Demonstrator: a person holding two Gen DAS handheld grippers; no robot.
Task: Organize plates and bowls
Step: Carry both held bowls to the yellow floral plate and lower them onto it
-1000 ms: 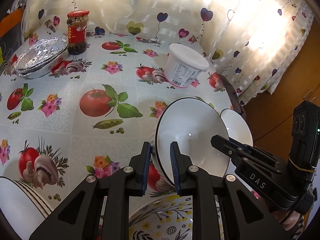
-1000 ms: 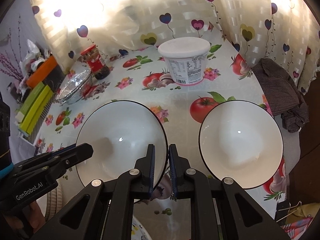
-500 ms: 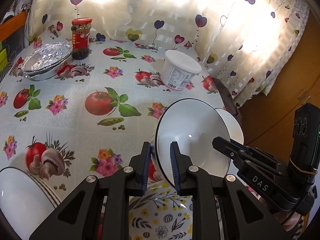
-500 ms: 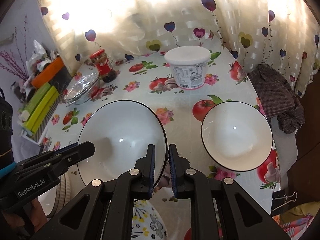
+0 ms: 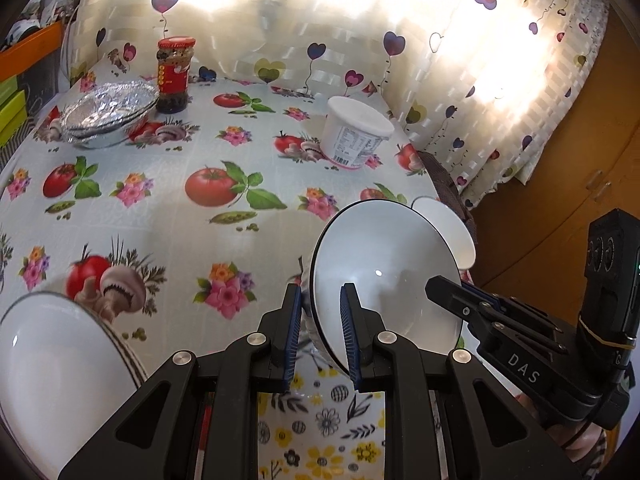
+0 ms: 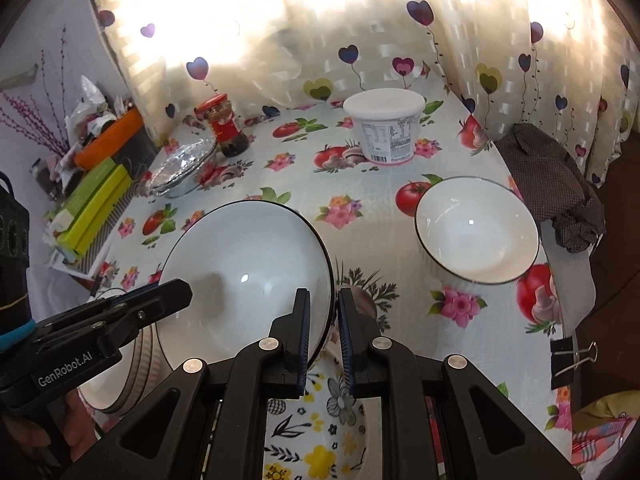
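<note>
I hold one white bowl with a black rim (image 5: 384, 280) (image 6: 248, 272) tilted above the table, between both grippers. My left gripper (image 5: 318, 300) is shut on its left rim, and it shows in the right wrist view as a black finger (image 6: 160, 296). My right gripper (image 6: 324, 304) is shut on the opposite rim and reaches in from the right in the left wrist view (image 5: 460, 292). A second matching bowl (image 6: 476, 228) (image 5: 448, 228) stands on the table near the right edge. A stack of ribbed white bowls (image 5: 52, 380) (image 6: 120, 380) sits at the near left. A floral plate (image 5: 320, 420) (image 6: 320, 432) lies under the grippers.
A white lidded tub (image 6: 384, 128) stands at the back, with a red-capped jar (image 5: 174, 76) and foil trays (image 5: 108, 114) at the back left. A dark cloth (image 6: 556, 184) drapes over the right table edge, and a binder clip (image 6: 568, 360) holds the cloth there. Green boxes (image 6: 92, 208) lie at the left.
Both grippers have drawn back and slightly up with the bowl. The second bowl and the tub now look farther off, and more of the floral plate and bowl stack shows.
</note>
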